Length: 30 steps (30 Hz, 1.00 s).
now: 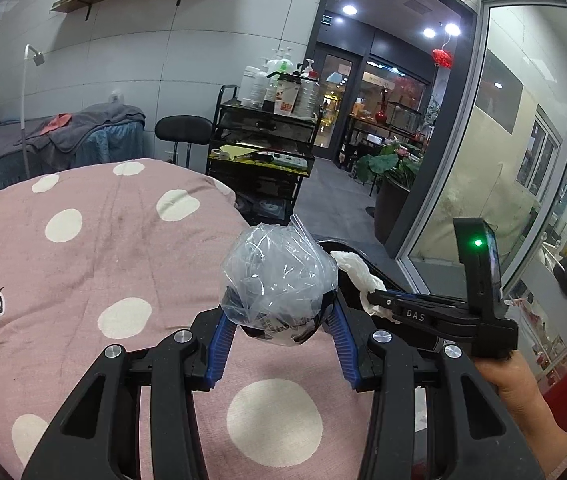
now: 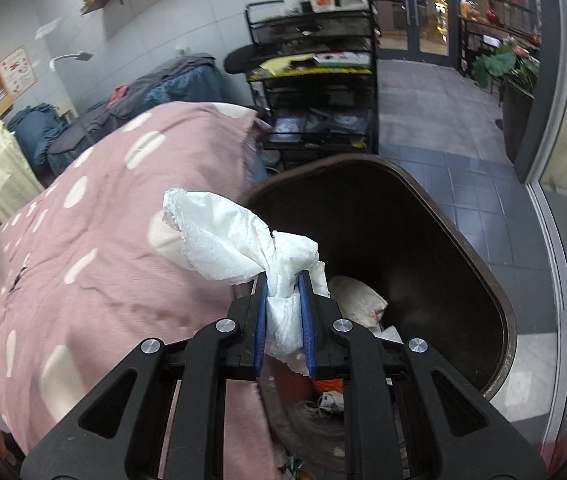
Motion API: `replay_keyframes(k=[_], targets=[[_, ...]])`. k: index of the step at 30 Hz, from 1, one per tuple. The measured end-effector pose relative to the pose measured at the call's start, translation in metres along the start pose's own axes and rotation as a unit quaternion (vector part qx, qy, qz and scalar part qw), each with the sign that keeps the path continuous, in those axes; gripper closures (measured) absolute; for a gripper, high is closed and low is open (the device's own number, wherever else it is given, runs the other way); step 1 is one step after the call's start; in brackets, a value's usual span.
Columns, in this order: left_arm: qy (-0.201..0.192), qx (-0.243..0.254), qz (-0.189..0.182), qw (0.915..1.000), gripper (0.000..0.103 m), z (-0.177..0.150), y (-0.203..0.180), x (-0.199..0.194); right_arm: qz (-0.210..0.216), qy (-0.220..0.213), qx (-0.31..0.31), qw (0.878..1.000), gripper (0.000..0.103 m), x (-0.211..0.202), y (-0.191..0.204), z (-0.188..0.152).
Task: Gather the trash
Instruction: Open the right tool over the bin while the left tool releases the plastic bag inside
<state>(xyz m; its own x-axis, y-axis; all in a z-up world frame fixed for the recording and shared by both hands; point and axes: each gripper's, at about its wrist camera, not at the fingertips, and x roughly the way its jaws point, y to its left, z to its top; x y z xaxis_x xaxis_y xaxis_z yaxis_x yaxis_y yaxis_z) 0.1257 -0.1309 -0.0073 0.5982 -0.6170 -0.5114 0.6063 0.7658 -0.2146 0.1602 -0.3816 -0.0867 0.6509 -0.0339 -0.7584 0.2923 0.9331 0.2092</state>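
A: The right gripper (image 2: 283, 292) is nipped nearly shut on the white tissue (image 2: 227, 240), held at the near rim of the dark bin (image 2: 495, 304). Most of the tissue hangs over the pink spotted blanket (image 2: 83, 240), so it could drop there when released.

B: And the left gripper (image 1: 281, 320), about half open, clamps the crumpled clear plastic bag (image 1: 279, 276) above the blanket beside the bin. The springy film might slip; how firmly the pads bite is hard to tell.
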Motion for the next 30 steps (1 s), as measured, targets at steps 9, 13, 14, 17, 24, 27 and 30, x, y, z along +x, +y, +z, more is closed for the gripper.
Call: replay_keyframes(k=[9,13,14,17,24,27,30], targets=[[0.016,0.009,-0.021,0.9996,0.059,0.003,-0.021,0.019,-0.029,0.044,0.039,0.998,0.087,0.045,-0.034,-0.012],[0.026,0.01,-0.032,0.9991,0.059,0.004,-0.028,0.028,-0.03,0.05,0.047,0.997,0.068,0.05,-0.044,-0.019],[0.028,0.011,-0.034,0.999,0.059,0.004,-0.031,0.031,-0.031,0.047,0.048,0.997,0.062,0.049,-0.046,-0.02],[0.035,0.011,-0.042,0.9984,0.058,0.004,-0.036,0.038,-0.034,0.025,0.048,0.998,0.036,0.038,-0.049,-0.021],[0.052,0.019,-0.052,0.9971,0.058,0.003,-0.046,0.053,-0.03,-0.009,0.058,0.998,0.026,0.006,-0.056,-0.021],[0.058,0.024,-0.055,0.9965,0.058,0.003,-0.051,0.058,-0.029,-0.022,0.066,0.997,0.025,-0.007,-0.061,-0.021],[0.064,0.03,-0.055,0.9959,0.058,0.004,-0.056,0.066,-0.03,-0.035,0.072,0.996,0.025,-0.018,-0.063,-0.022]])
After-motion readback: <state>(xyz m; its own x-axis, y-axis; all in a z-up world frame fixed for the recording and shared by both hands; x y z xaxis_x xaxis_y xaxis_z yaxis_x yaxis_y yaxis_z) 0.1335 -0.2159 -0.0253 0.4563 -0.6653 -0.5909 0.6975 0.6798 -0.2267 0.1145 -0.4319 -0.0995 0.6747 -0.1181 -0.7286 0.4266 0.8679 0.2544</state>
